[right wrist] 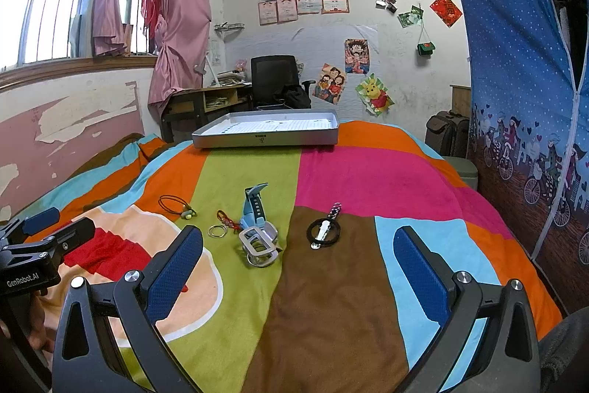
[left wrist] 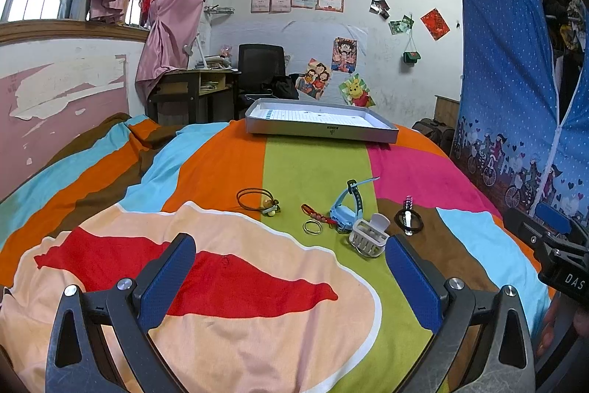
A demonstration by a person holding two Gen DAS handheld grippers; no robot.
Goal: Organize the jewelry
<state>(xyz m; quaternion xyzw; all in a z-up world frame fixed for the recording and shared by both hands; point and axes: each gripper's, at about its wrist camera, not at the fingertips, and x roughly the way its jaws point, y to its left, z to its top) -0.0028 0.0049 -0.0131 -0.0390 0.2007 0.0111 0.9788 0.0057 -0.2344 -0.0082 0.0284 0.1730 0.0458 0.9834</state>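
Several pieces lie in a row on the striped blanket: a dark cord necklace with beads (left wrist: 257, 202) (right wrist: 176, 205), two metal rings (left wrist: 312, 227) (right wrist: 218, 231), a red braided cord (left wrist: 318, 213) (right wrist: 228, 220), a light blue watch (left wrist: 348, 205) (right wrist: 254, 207), a white claw hair clip (left wrist: 369, 234) (right wrist: 259, 245), and a black hair tie with a silver clip (left wrist: 408, 219) (right wrist: 324, 232). A grey tray (left wrist: 320, 121) (right wrist: 265, 133) sits at the bed's far end. My left gripper (left wrist: 291, 267) is open and empty, short of the pieces. My right gripper (right wrist: 298, 260) is open and empty.
The bed carries a colourful striped blanket (left wrist: 313, 164). A blue fabric wardrobe (right wrist: 522, 80) stands on the right. A desk and black chair (right wrist: 274, 81) stand behind the bed. A suitcase (right wrist: 447, 131) stands by the wardrobe. A wall with peeling paint runs along the left.
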